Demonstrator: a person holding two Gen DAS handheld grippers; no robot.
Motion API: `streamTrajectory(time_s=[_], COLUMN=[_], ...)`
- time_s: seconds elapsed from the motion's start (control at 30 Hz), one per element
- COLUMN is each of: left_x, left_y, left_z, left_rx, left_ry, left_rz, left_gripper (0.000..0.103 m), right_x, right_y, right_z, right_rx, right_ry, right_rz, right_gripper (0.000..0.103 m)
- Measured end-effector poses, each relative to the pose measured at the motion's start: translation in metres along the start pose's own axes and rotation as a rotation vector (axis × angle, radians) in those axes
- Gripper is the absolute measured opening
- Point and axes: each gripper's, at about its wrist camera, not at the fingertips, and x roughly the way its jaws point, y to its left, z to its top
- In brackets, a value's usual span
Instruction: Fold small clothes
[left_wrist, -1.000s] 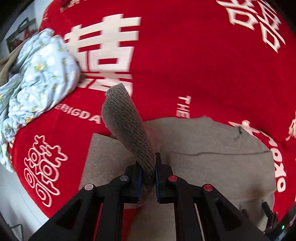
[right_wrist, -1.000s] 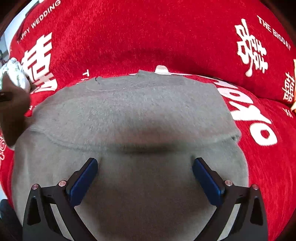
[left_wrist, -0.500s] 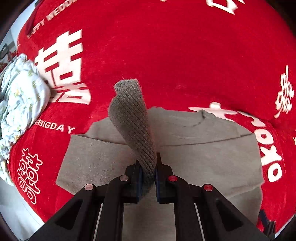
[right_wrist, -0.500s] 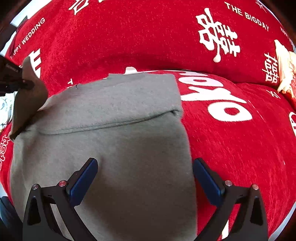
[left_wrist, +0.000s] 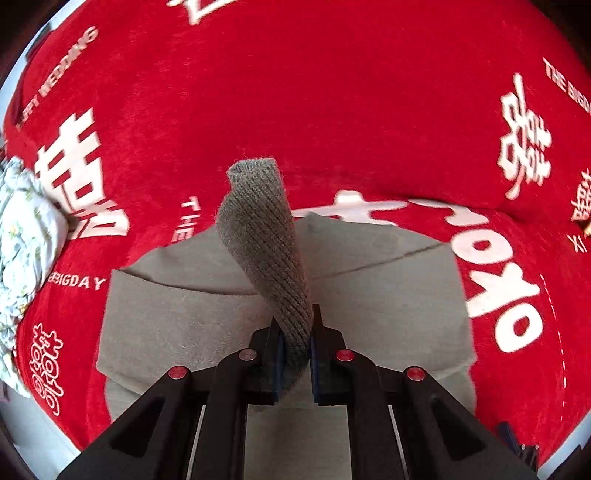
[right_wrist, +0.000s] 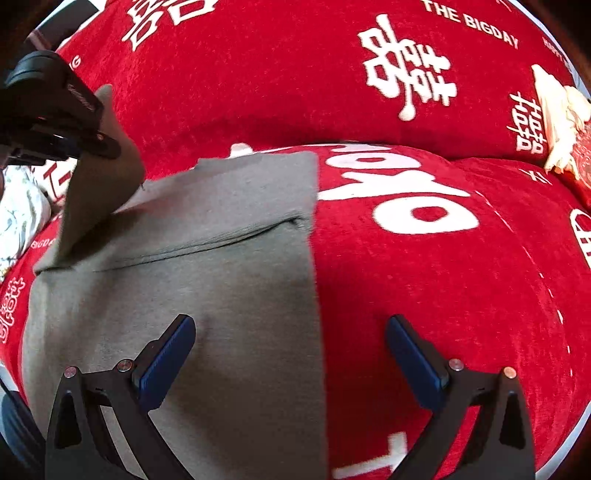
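I count one grey sweater (right_wrist: 207, 280), one flowered cloth (left_wrist: 26, 236) off to the left and one cream bundle (right_wrist: 557, 110) far right. My left gripper (left_wrist: 295, 354) points steeply down, clamped on the sweater's ribbed cuff (left_wrist: 266, 236), which stands up from between the pads above the body lying flat. My right gripper (right_wrist: 291, 354) hangs over the sweater's right edge, fingers wide apart, holding nothing. Everything rests on a red blanket (right_wrist: 424, 266) printed with white characters.
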Motion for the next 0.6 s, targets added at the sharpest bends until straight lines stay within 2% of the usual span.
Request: streamTrajectory(time_s=[0.17,0.43,0.53,0.6], left_x=[0.012,0.035,0.041,0.045], left_y=[-0.032,-0.058,-0.064,-0.065], left_z=[-0.006,-0.021,-0.025,-0.028], left_rx=[0.05,0.09,0.104,0.11], left_ry=[0.02,0.057,0.056,0.062], left_rz=[-0.002,-0.003,-0.03,-0.077], left_gripper=[0.012,0.012,0.012,0.012], right_x=[-0.005,-0.014,-0.017,-0.016], right_y=[-0.017,-0.039,-0.044,-0.046], right_z=[-0.002,-0.004,-0.004,-0.004], right_rx=[0.022,0.062,0.079,0.086], right_ry=[-0.016,-0.036,-0.041,-0.04], right_rz=[-0.006,-0.016,-0.013,-0.011], right_gripper=[0.103,0.103,0.103,0.103])
